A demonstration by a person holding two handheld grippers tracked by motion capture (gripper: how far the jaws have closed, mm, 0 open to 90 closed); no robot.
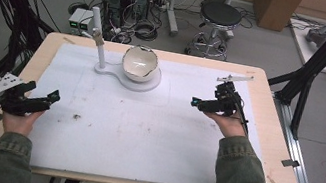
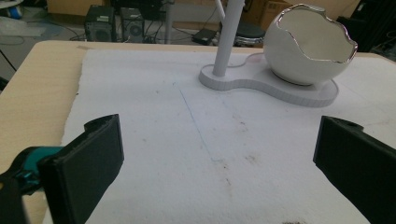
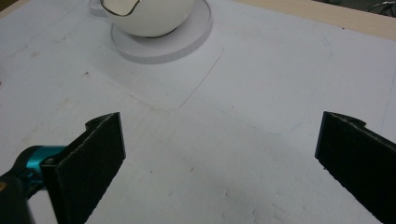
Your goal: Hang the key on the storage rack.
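We hold both tongs, left (image 1: pixel 54 97) and right (image 1: pixel 195 102), spread wide and empty near the table's (image 1: pixel 27 72) side edges, aimed toward the eggshell bowl (image 1: pixel 139 62) by the far edge, ready to approach.
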